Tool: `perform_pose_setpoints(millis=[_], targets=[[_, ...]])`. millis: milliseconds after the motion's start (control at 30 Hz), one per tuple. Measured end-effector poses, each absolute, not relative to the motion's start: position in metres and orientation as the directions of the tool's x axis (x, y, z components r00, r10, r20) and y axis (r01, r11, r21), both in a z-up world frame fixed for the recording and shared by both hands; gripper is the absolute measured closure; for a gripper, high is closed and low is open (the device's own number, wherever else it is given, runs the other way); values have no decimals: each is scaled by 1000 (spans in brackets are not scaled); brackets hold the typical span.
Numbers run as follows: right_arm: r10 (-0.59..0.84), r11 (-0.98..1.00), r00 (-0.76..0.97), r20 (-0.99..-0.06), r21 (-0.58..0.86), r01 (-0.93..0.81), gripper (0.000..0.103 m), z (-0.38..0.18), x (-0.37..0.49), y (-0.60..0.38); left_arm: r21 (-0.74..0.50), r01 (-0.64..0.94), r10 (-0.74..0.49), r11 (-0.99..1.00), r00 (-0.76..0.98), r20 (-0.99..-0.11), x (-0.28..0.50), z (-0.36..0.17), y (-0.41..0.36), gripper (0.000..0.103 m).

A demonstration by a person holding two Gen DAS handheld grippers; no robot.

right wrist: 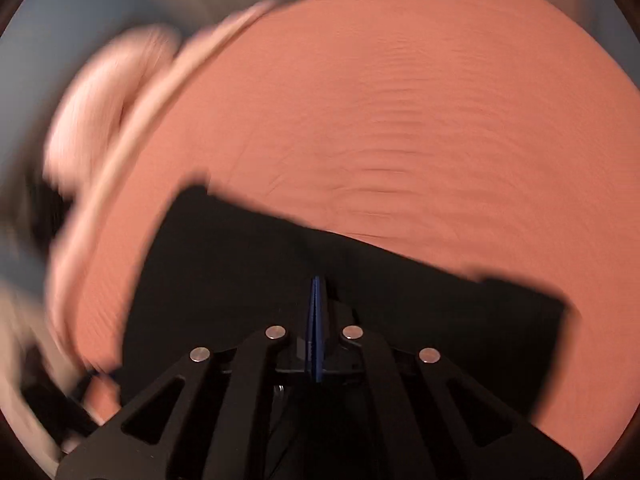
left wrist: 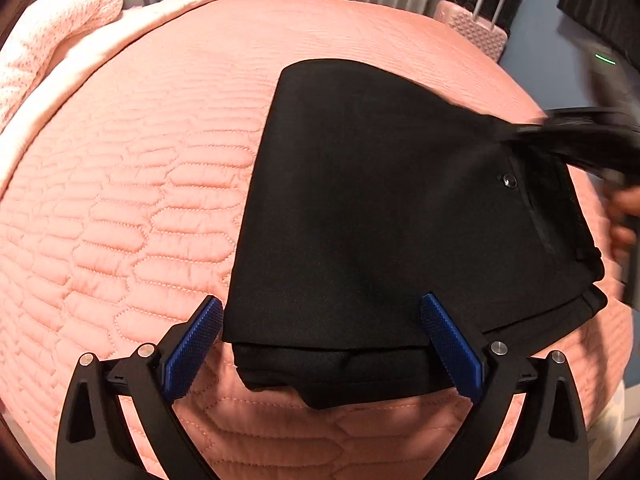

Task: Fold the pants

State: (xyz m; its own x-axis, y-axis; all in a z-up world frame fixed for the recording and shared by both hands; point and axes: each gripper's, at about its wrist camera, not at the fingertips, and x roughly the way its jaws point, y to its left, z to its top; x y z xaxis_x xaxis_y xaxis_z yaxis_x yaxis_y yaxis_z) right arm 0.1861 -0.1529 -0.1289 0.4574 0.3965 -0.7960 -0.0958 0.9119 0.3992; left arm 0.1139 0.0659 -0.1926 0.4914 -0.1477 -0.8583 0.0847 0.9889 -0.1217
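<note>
The fingers (left wrist: 448,344) of the left gripper (left wrist: 322,344) are standing spread wide, pinching nothing, with the near edge of the pants (left wrist: 384,208) lying between them. The fingers (right wrist: 317,328) of the right gripper (right wrist: 317,308) are pressing together, pad against pad; no cloth is showing between them, though the blur is leaving a thin fold unconfirmed.

The pants are lying on the bed (left wrist: 132,184) as a compact black stack, just ahead of the left fingers. Several layers are showing at the near edge, the lower ones sticking out past the top layer. The waistband button (left wrist: 509,180) is facing up, ahead and to the right of the left fingers. In the left view the right gripper (left wrist: 576,140) is appearing blurred over the far right corner of the stack. In the right view the stack (right wrist: 360,280) is spreading just ahead of and beneath the closed fingers.

Judged step: the folding itself appears largely done, and the stack is being tidied or released.

Next move, as judged: the protruding lower layers at the near edge are calling for squaring. The left fingers would need to close on that edge, or push it level, without dragging the top layer off the stack.
</note>
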Motion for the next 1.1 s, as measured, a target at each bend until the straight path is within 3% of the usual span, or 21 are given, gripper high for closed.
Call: perform_pose_setpoints(millis=[33, 100, 200, 300, 367, 433, 467, 567, 633, 800, 867, 1033, 1100], targets=[[312, 941, 529, -789, 335, -55, 96, -112, 159, -163, -90, 84, -121, 992, 505, -855, 109, -191, 61, 5], [340, 939, 533, -775, 312, -146, 96, -105, 122, -156, -41, 87, -81, 995, 520, -850, 106, -189, 54, 5], [231, 973, 464, -855, 195, -125, 103, -148, 84, -168, 5, 91, -45, 996, 534, -844, 102, -188, 48, 5], [250, 936, 530, -810, 343, 83, 95, -139, 45, -207, 38, 87, -15, 995, 537, -843, 97, -178, 49, 6], [301, 932, 585, -753, 363, -13, 94, -122, 25, -192, 68, 83, 10, 994, 563, -826, 89, -168, 48, 6], [265, 960, 554, -789, 267, -79, 58, -137, 20, -180, 82, 59, 32, 995, 589, -808, 82, -158, 52, 6], [223, 972, 512, -829, 230, -52, 50, -157, 18, -181, 70, 50, 27, 996, 591, -806, 80, -154, 53, 6], [335, 883, 564, -755, 460, 91, 45, -155, 4, -213, -25, 25, -35, 999, 592, -805, 82, -139, 77, 6], [412, 826, 597, -689, 559, 75, 34, -155, 5, -225, -153, 30, -144, 988, 554, -820, 95, -142, 98, 6], [607, 661, 513, -607, 744, 97, 33, -206, 37, -241, -490, -12, -430, 872, 458, -778, 131, -176, 135, 6], [623, 642, 522, -582, 762, 82, 33, -217, 42, -236, -591, -11, -534, 807, 417, -736, 140, -194, 136, 6], [719, 548, 502, -481, 836, 16, 33, -222, 58, -236, -601, 29, -549, 799, 441, -709, 143, -204, 123, 6], [716, 571, 488, -500, 821, 4, 33, -223, 68, -236, -556, 73, -530, 828, 426, -733, 149, -206, 114, 6]])
